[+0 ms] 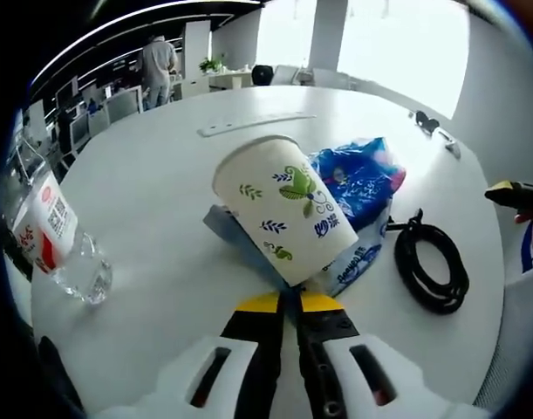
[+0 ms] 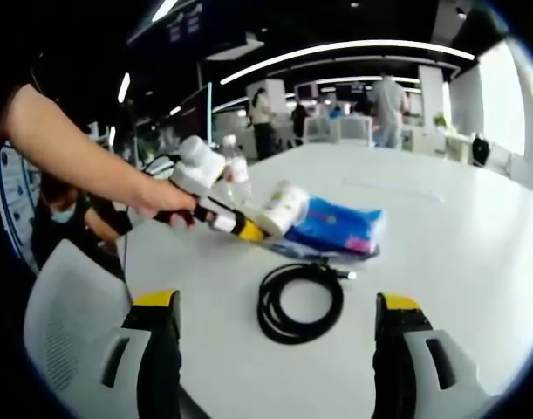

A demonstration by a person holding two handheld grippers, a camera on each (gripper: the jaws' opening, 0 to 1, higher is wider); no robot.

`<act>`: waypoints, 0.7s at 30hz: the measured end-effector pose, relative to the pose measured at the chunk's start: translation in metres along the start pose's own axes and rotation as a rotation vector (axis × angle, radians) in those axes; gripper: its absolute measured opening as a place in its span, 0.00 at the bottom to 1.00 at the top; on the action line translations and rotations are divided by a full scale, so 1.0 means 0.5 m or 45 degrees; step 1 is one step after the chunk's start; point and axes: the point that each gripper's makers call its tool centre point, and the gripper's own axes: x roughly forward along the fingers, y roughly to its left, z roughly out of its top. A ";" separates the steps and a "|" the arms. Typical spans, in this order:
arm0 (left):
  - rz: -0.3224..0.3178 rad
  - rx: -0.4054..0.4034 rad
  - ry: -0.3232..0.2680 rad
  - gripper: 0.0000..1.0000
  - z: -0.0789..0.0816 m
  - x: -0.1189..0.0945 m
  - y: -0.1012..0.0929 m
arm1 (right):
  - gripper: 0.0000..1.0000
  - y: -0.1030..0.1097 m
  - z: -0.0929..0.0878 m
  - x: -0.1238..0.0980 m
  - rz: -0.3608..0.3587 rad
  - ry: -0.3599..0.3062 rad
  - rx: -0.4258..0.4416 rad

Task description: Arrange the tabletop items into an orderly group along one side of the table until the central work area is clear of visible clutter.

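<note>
A: How is the open room distributed, from near to far?

B: In the right gripper view, bare white surface [image 2: 458, 262] is seen just ahead of the right gripper [image 2: 276, 349], broken only by a coiled black cable [image 2: 299, 301]. Beyond the cable, a blue tissue pack [image 2: 340, 225] is laid flat, and past it a broad bare stretch is left up to the far edge. A white chair back [image 2: 70, 323] is seen at the near edge, by the person's arm [image 2: 70, 148].

A: And in the left gripper view?

B: A clear plastic bottle [image 1: 61, 240] with a red-and-white label is found lying close to the near-left edge. The cable [image 1: 432, 262] is placed near the right edge, with the tissue pack [image 1: 362, 188] just beside it. A flat white strip [image 1: 253, 124] is seen farther off, toward the far edge.

A: How are the fingers set?

B: The left gripper [image 1: 288, 301] is closed, its yellow-tipped fingers [image 1: 259, 303] clamped on the rim of a tilted paper cup [image 1: 288, 209] printed with green leaves, held against the tissue pack. The fingers [image 2: 160, 336] of the right gripper are spread wide, and nothing is held or touched.
</note>
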 end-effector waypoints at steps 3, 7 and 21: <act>-0.007 0.003 0.002 0.03 0.001 -0.003 -0.006 | 0.90 0.001 0.000 0.000 0.002 0.000 0.000; -0.013 0.006 0.000 0.03 0.000 -0.002 -0.007 | 0.90 0.001 0.000 0.000 0.001 0.000 0.001; 0.013 0.090 0.019 0.26 0.002 -0.025 0.017 | 0.90 0.000 0.000 0.001 0.002 -0.007 0.009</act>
